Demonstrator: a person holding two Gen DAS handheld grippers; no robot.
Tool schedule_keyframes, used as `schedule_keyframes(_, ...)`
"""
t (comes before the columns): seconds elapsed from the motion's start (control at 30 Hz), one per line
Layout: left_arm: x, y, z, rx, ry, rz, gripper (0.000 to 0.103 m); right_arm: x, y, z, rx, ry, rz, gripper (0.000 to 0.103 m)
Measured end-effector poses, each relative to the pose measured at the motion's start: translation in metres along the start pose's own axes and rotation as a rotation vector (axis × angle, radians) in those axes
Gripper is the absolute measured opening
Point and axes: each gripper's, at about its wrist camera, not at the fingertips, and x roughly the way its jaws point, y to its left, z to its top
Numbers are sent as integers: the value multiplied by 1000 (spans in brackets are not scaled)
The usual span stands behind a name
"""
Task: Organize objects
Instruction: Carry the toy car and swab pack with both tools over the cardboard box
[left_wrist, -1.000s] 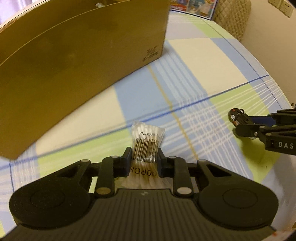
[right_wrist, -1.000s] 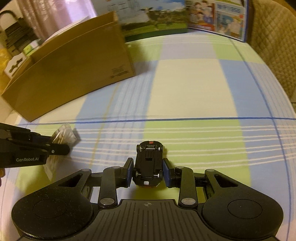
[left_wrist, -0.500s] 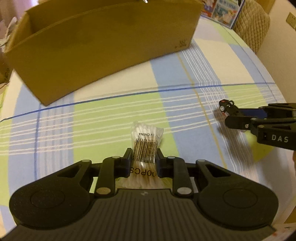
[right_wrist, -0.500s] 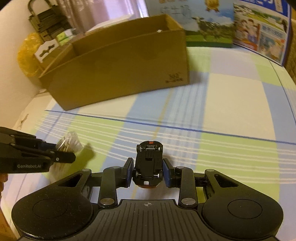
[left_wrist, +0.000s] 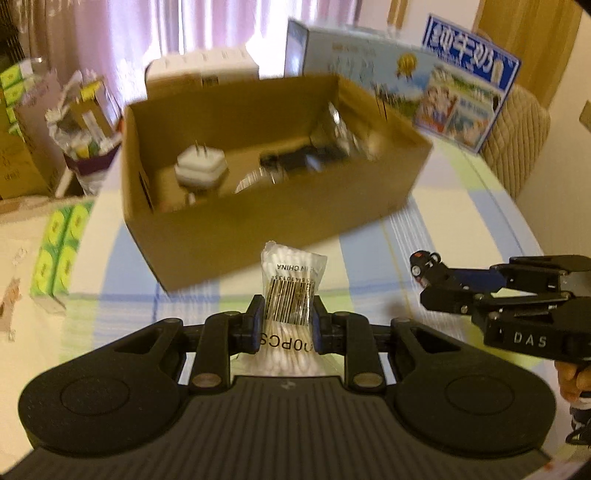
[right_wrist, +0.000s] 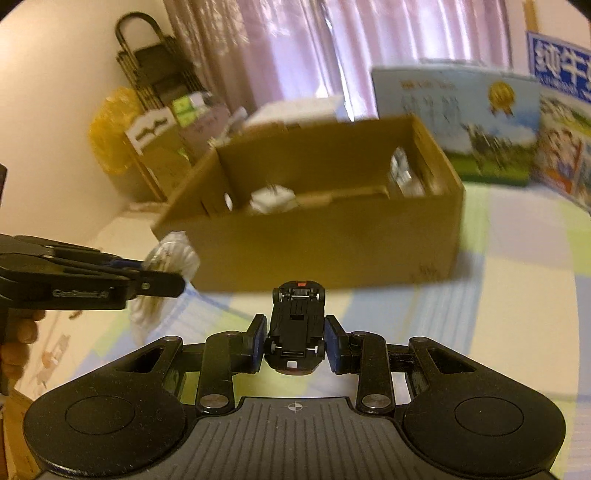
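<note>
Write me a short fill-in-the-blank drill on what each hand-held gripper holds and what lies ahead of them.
1. The left hand-held gripper is shut on a clear packet of white ____ swabs.
2. The right hand-held gripper clamps a small black toy ____, underside up.
3. Ahead stands an open brown ____ box.
4. Inside it lies a white ____ adapter with two prongs.

Missing words: cotton; car; cardboard; plug

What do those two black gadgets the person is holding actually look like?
Both are matte black plastic. The left gripper and right gripper each have a ribbed body, two round discs, hinged link arms with metal pins, and blue finger pads. Small white lettering marks their sides.
</note>
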Motion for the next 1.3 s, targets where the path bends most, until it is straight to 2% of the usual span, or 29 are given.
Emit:
schedule_keyframes(0.27, -9, 18, 53, -3, -104, 37, 21, 12, 5, 54, -8, -70, 41, 30)
schedule_keyframes(0.5, 5, 27, 95, 2, -137, 56, 21, 35, -4, 92, -8, -84, 41, 30)
schedule_keyframes(0.8, 56, 35, 140, 8, -69, 41, 21, 83, -36, 131, 40, -31, -9, 30)
schedule_keyframes(1.07, 102, 38, 164, 5, -3, 26, 21, 122, -63, 147, 68, 26, -56, 30)
schedule_keyframes(1.3, 139, 37, 177, 19, 42, 45, 22, 140, -77, 155, 87, 45, -78, 30)
